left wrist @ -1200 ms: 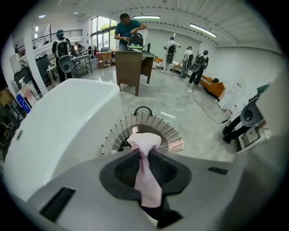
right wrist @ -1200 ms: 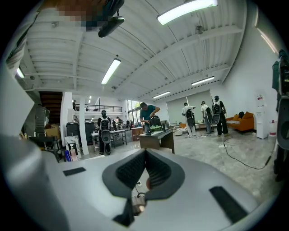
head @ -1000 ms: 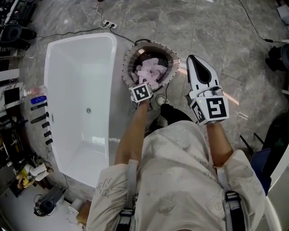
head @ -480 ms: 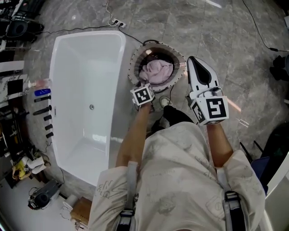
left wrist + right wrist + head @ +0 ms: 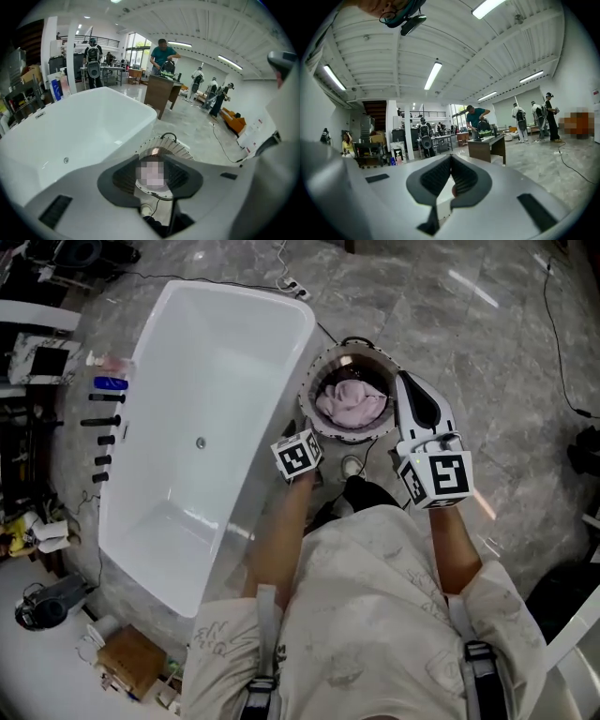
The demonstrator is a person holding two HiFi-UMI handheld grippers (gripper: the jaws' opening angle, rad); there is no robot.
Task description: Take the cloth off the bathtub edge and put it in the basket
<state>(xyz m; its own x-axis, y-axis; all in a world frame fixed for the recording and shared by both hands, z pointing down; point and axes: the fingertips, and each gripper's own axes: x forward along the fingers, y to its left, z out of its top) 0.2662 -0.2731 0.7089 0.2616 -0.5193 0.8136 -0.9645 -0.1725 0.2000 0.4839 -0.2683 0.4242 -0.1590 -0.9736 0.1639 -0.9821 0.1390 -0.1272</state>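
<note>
1. Backed away from the round basket (image 5: 309,390) with the pale ribbed rim and dark inside since a second ago: left gripper (image 5: 152,164), marker cube then right at the rim, now just short of it. Head view swung as well, with the white rounded-corner bathtub (image 5: 216,371) lying more slantwise across it.
2. Pale pink crumpled cloth (image 5: 352,405): down inside the basket, bunched in one heap, nothing trailing over the rim as far as visible. Looser and more spread a second ago, more settled now.
3. Bathtub edge: bare all the way round in the head view, no cloth on it.
4. Left fingers (image 5: 119,179): partly apart, nothing between them. Only the basket mouth visible through the gap, some way below.
5. Right gripper (image 5: 451,158): beside the basket's right side in the head view, aimed out across the room rather than down at the cloth. Right fingers (image 5: 436,176): closed tip to tip, holding nothing.
6. Judged progress: cloth off the bathtub edge, dropped in the basket and let go, so all three parts done.
7. Left to do, by the look of it: nothing beyond drawing both grippers clear.
8. Caveat: bottom of the basket hidden under the heap, so no telling what else lies there.
</note>
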